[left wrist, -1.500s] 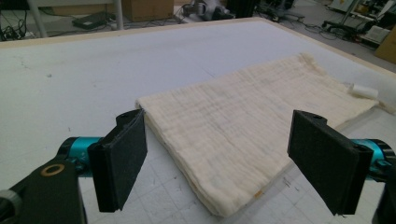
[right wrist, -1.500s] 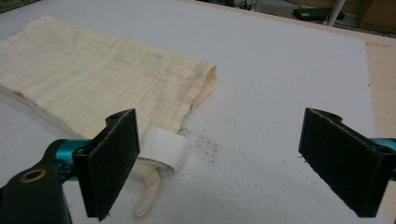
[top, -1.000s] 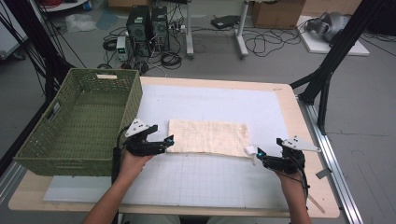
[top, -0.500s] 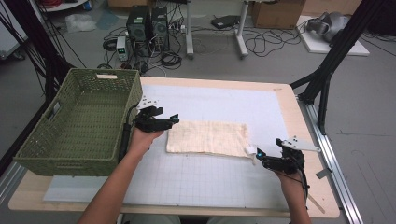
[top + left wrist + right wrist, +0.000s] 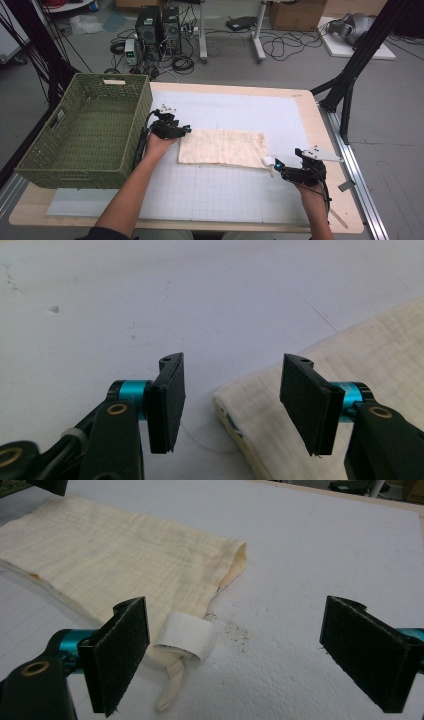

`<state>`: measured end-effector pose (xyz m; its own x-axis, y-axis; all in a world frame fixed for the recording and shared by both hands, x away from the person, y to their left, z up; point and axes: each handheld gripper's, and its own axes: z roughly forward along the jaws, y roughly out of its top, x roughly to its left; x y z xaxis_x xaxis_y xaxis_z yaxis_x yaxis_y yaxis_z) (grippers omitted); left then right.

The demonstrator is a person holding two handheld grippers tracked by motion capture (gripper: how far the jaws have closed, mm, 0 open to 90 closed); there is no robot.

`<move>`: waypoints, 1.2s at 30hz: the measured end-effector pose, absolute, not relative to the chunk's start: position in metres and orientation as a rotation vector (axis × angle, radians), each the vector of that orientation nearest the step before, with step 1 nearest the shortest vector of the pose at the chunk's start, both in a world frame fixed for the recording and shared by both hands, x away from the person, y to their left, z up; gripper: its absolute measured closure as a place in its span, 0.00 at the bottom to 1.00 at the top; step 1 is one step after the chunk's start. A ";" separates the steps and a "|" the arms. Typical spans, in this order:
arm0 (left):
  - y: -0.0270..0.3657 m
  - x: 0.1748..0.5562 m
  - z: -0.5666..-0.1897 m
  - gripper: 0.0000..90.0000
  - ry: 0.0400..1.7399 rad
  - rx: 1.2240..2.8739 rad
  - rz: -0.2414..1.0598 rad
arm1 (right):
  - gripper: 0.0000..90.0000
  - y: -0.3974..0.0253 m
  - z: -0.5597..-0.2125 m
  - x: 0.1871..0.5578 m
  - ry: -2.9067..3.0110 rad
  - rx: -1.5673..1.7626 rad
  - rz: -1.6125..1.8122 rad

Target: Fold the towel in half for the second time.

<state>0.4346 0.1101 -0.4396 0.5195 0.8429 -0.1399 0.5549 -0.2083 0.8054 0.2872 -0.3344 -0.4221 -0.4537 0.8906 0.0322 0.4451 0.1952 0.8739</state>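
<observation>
A folded cream cloth lies flat in the middle of the white mat. My left gripper is open at the cloth's far left corner; in the left gripper view that cloth corner sits between the spread jaws of the left gripper. My right gripper is open at the cloth's near right corner. In the right gripper view a white label on the cloth lies just inside the left jaw of the right gripper.
A green woven basket, empty, stands at the table's left, right beside my left hand. The white mat covers most of the wooden table. Black frame legs rise at the far right corner.
My left gripper moved away from me along the cloth's left edge, from the near corner to the far corner. The right gripper stayed put.
</observation>
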 end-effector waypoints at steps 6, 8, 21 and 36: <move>0.106 0.437 -0.447 0.61 1.140 1.941 0.405 | 0.13 -0.334 -0.423 0.288 1.988 1.241 1.194; 0.104 0.436 -0.449 0.67 1.123 1.970 0.416 | 0.13 -0.334 -0.423 0.288 1.991 1.248 1.193; 0.103 0.434 -0.450 0.93 1.091 1.974 0.393 | 0.13 -0.324 -0.421 0.321 2.052 1.290 1.183; 0.106 0.434 -0.450 0.93 1.104 1.962 0.355 | 0.51 -0.299 -0.425 0.406 2.217 1.290 1.068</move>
